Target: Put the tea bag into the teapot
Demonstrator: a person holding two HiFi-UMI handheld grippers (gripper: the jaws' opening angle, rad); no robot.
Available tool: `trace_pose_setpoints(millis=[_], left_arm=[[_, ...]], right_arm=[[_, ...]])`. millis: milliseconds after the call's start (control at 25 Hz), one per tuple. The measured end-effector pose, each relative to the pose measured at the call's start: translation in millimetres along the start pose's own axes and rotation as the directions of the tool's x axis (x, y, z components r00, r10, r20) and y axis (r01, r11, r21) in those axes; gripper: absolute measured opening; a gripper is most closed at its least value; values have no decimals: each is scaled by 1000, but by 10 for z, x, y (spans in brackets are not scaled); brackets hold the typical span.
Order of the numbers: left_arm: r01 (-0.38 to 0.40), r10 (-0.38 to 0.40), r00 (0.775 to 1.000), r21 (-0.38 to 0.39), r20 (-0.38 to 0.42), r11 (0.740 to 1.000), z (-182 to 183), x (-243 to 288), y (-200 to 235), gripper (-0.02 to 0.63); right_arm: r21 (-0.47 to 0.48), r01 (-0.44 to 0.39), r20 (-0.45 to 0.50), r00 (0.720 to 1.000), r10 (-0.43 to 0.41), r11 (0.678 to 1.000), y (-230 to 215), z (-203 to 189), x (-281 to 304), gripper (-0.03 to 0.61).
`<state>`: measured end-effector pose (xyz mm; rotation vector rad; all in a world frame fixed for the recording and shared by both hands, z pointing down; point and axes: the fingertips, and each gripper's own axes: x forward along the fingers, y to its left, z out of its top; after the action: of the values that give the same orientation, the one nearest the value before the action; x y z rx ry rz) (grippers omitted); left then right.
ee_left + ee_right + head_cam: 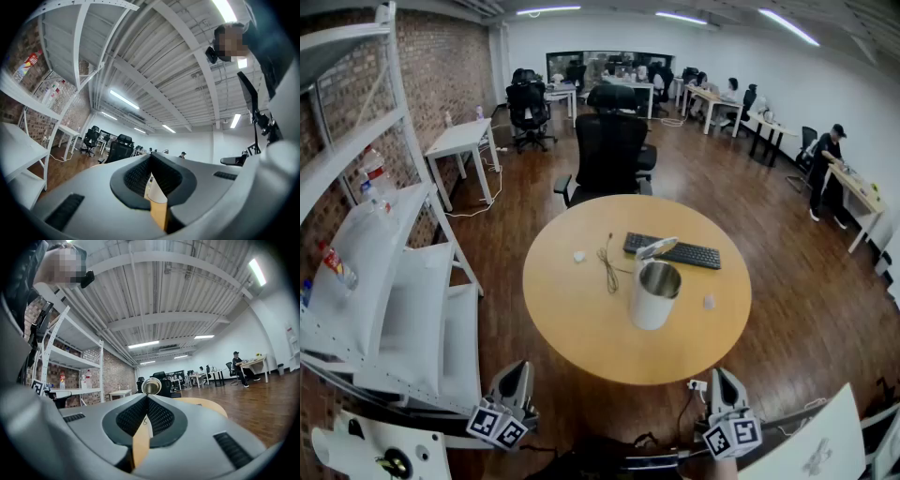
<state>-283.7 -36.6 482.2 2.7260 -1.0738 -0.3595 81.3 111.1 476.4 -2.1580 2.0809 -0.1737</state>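
A white cylindrical teapot [654, 292] stands upright near the middle of the round wooden table [581, 328], its lid tipped open. Two small white items lie on the table, one left of the pot [578, 255] and one right of it [709, 301]; I cannot tell which is the tea bag. My left gripper [517, 367] and right gripper [719, 373] hang below the table's near edge, both shut and empty. The left gripper view shows the left gripper's [150, 156] jaws closed, with the teapot [157, 193] behind them. Above the right gripper [147, 397] rises the teapot's lid [151, 386].
A black keyboard [673, 250] and a thin coiled cable [609, 264] lie behind the teapot. A black office chair [611, 150] stands at the table's far side. White metal shelving [403, 309] with bottles runs along the left. People sit at desks far off.
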Motion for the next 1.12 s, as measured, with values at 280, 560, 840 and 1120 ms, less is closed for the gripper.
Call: trace_pose_setpoints(millis=[280,560,840,1120], left_arm=[[24,-24,1000,-1,-7,1000,27,-30,232,-6],[32,-32,999,-15,-15,999,4,48,308,-6],[60,-59,998,18,-25,998,-18,490,134,-6],[71,-70,997,70,-20,995,24,1235,-123,-6]], right_arm=[[14,44,25,999,-44,999,176,10,-13,6],[20,85,20,996,-86,996,101,37,-39,6],[20,81,54,995,-82,997,-198,108,176,6],[34,97,96,990,-100,995,-897,260,505,6]])
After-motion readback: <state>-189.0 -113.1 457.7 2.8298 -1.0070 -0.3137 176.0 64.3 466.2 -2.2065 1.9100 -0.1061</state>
